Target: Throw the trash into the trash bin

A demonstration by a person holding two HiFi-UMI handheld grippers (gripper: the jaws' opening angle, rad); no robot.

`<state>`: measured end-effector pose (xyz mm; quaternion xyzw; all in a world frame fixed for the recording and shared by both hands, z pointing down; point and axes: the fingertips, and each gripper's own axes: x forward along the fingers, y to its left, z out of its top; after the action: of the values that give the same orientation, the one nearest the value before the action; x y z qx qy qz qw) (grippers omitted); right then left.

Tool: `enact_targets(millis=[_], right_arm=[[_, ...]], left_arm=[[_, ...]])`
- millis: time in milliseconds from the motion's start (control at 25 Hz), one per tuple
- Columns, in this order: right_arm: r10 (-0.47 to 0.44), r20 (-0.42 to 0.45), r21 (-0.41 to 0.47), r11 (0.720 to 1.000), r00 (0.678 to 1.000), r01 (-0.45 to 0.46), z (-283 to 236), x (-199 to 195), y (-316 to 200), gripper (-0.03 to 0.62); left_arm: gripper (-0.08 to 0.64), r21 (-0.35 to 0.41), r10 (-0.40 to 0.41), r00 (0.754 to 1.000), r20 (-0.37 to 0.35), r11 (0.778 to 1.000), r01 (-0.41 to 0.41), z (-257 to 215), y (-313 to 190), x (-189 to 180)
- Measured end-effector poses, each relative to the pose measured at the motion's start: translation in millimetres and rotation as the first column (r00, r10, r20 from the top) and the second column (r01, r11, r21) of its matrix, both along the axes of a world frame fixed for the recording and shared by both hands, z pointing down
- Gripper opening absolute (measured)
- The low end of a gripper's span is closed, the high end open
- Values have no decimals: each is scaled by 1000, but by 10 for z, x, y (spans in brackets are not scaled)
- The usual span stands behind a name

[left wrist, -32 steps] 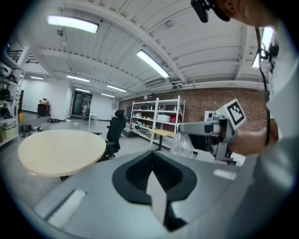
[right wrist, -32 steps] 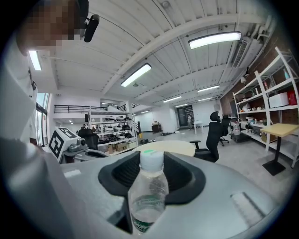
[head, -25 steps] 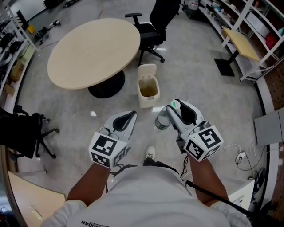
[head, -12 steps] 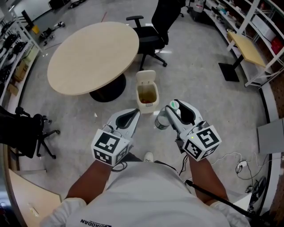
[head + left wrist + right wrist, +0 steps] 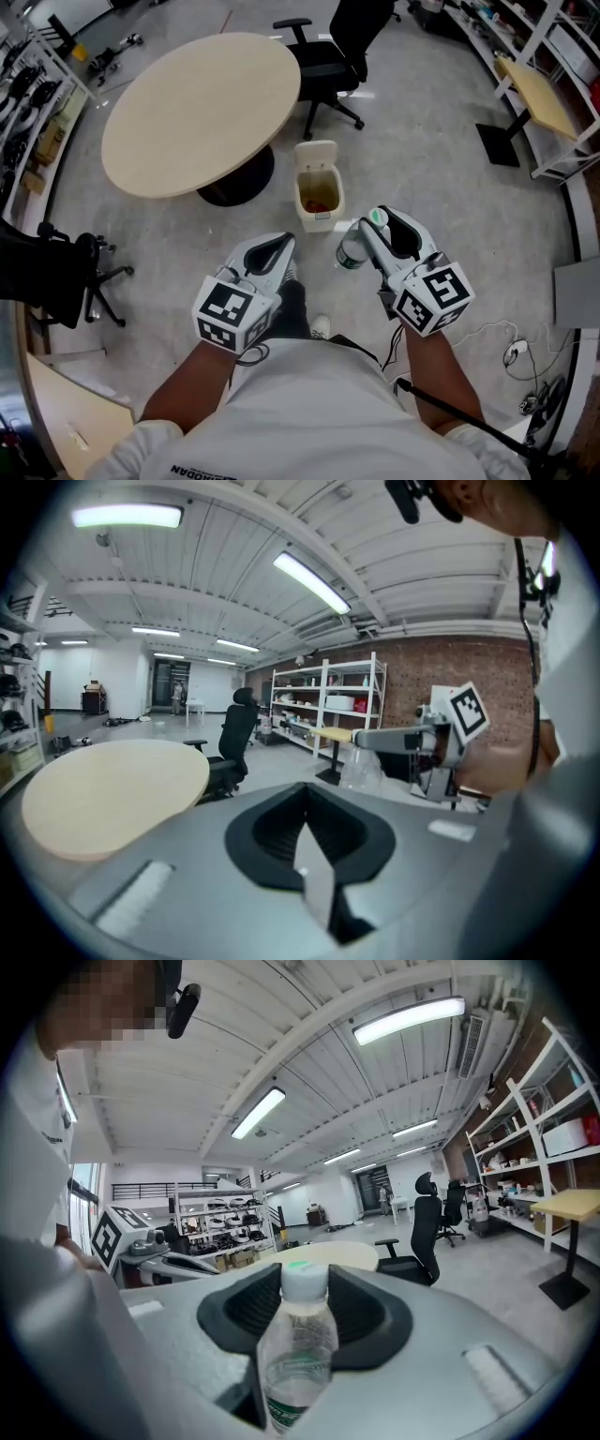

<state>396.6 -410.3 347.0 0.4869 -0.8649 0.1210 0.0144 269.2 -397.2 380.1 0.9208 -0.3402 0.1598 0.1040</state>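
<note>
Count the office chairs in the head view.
2. One chair stands beside the round table, at the top; a second chair is at the left edge, partly cut off. Others may be out of frame.

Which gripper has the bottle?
The right gripper, shut on the clear bottle. The left gripper is shut with nothing between its jaws.

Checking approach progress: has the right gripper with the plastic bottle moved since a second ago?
Yes. The right gripper, holding the plastic bottle, has moved slightly nearer the trash bin.
</note>
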Motion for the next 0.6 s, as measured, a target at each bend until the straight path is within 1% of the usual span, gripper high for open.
enact_targets(millis=[240, 600], right_arm=[[5, -3, -3, 1000, 1000, -5, 87, 12, -163, 155], [13, -17, -35, 999, 1000, -14, 212, 52, -419, 155]], left_arm=[[8, -2, 4, 1000, -1, 1000, -4, 83, -166, 14], [8, -32, 9, 1000, 2, 999, -8, 233, -400, 26]])
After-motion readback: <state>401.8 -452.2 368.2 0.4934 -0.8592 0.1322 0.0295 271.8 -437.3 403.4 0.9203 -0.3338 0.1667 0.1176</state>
